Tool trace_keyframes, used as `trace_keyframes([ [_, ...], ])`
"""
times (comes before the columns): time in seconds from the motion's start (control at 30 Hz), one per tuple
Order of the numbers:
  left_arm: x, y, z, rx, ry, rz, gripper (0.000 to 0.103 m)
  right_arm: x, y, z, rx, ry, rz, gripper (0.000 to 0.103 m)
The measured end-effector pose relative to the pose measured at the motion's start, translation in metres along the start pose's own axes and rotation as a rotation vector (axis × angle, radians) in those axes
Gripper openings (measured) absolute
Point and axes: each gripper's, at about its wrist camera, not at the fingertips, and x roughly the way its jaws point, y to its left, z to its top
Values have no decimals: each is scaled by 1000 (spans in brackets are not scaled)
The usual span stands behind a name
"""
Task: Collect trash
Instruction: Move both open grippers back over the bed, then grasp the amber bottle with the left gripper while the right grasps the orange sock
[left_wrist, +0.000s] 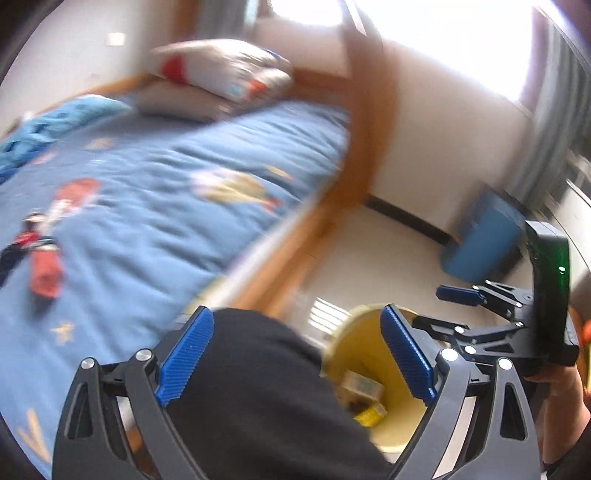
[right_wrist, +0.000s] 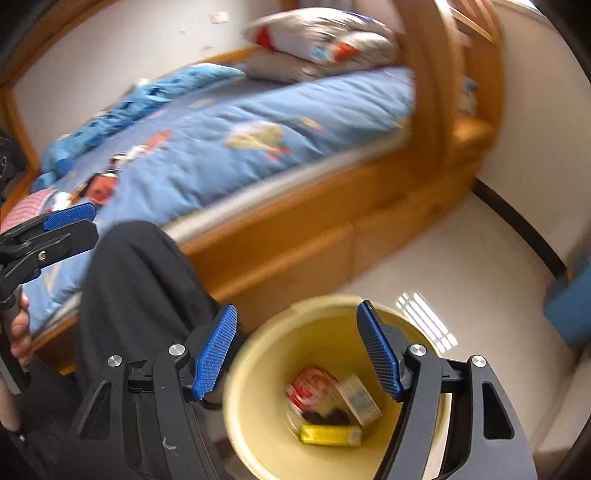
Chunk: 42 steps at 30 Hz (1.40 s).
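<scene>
A yellow bin (right_wrist: 266, 369) stands on the floor beside the bed. It holds a red-and-white can (right_wrist: 310, 384), a small cardboard box (right_wrist: 360, 400) and a yellow wrapper (right_wrist: 330, 435). My right gripper (right_wrist: 299, 354) is open and empty above the bin's mouth. My left gripper (left_wrist: 295, 358) is open and empty, above a black-clothed leg (left_wrist: 258, 387), with the bin (left_wrist: 354, 354) just to its right. A red wrapper-like item (left_wrist: 44, 266) lies on the bed's blue duvet (left_wrist: 166, 203). The right gripper also shows in the left wrist view (left_wrist: 461, 295).
The wooden bed frame (right_wrist: 332, 240) with drawers runs behind the bin. Pillows (right_wrist: 321, 40) lie at the bed's far end. A blue box (left_wrist: 484, 240) stands by the wall. Both views are motion-blurred.
</scene>
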Motion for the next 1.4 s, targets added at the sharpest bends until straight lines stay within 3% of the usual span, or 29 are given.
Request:
trace_keyframes([
  [0.33,-69,106,-8,-172,-137,301,98,29,128,74,-248,-87,237,67],
  [0.53,-98,176,-30,-281,-167,471,99,57,200,104,-359,-76,343,67],
  [0.73,-110,224,-43,-387,-187,517,99,83,254,125,-408,-59,400,67],
  [0.93,-103,258,-42,-413,-196,555,99,126,295,140,-441,-29,370,67],
  [1.33,-82,317,-51,-503,-136,545,99,221,326,169,-399,62,290,66],
  [1.4,-82,323,-51,-504,-132,550,99,230,328,169,-399,73,279,57],
])
